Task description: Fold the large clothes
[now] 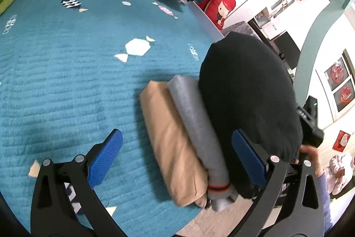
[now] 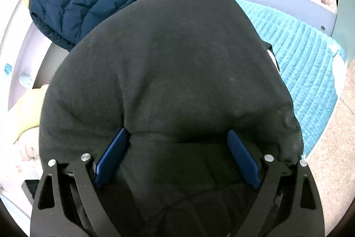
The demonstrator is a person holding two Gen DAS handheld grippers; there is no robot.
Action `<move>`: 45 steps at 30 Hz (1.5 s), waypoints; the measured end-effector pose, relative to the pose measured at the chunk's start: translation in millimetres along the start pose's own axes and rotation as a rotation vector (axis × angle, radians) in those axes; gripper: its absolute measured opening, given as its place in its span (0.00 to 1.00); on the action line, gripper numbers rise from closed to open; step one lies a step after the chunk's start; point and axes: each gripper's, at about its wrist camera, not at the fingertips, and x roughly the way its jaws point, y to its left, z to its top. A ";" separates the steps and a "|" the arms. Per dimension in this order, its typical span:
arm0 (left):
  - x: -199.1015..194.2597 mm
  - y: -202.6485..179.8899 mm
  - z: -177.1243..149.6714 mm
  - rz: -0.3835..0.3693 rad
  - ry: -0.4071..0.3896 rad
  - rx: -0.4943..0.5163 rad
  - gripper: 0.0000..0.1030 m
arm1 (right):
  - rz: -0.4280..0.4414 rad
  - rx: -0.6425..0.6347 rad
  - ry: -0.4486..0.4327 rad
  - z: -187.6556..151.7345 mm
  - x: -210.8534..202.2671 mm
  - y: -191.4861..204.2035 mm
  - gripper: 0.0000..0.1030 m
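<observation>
Though no readable writing shows, black garment (image 2: 168, 72) reads as thick matte bundle at blanket (image 1: 66, 86) edge, beside grey roll (image 1: 195, 126) and tan fold (image 1: 170, 148). Right gripper (image 2: 177, 154) fingers spread wide, bundle between. Left gripper (image 1: 177, 159) fingers apart, empty.

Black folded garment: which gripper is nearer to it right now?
Right. The right gripper has its wide jaws around the black folded garment. The left gripper hangs open over the tan and grey rolls, its right pad beside the garment.
</observation>
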 end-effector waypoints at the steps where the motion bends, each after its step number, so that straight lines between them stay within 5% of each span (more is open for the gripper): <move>1: -1.8 1.4 -1.9 0.001 0.000 0.000 0.96 | 0.000 0.003 -0.002 -1.2 -3.5 1.9 0.85; 8: -33.2 5.0 -14.0 0.046 -0.012 0.007 0.96 | -0.068 -0.054 -0.036 -13.9 -41.2 25.6 0.86; 14: -66.3 -0.9 -24.6 0.039 -0.030 0.007 0.96 | 0.035 -0.092 -0.089 -28.4 -80.4 50.9 0.86; 17: -93.3 -8.6 -34.8 0.053 -0.056 0.040 0.96 | -0.002 -0.153 -0.092 -44.4 -93.3 73.5 0.86; 25: -163.4 -43.7 -73.6 0.195 -0.171 0.193 0.96 | -0.112 -0.409 -0.138 -146.6 -128.6 144.5 0.91; 28: -179.9 -51.7 -92.5 0.195 -0.169 0.232 0.96 | -0.183 -0.335 -0.304 -166.6 -158.7 136.3 0.91; 31: -189.3 -50.8 -109.0 0.187 -0.147 0.253 0.96 | -0.338 -0.190 -0.428 -114.5 -160.0 84.5 0.93; 34: -190.4 -47.7 -114.0 0.198 -0.134 0.247 0.96 | -0.116 0.047 -0.180 -57.9 -94.5 10.7 0.91; 35: -189.1 -47.7 -113.1 0.207 -0.133 0.252 0.96 | -0.121 0.095 -0.102 -54.6 -67.4 -0.8 0.92; 38: -182.3 -42.8 -105.0 0.243 -0.151 0.247 0.96 | -0.039 0.117 -0.035 -62.4 -27.5 10.2 0.93; 41: -163.1 -29.9 -90.3 0.280 -0.152 0.183 0.96 | 0.033 0.010 0.083 -72.7 6.7 44.9 0.94; 45: -128.1 -12.3 -71.7 0.342 -0.117 0.153 0.96 | -0.069 -0.152 0.112 -83.3 42.4 89.6 0.95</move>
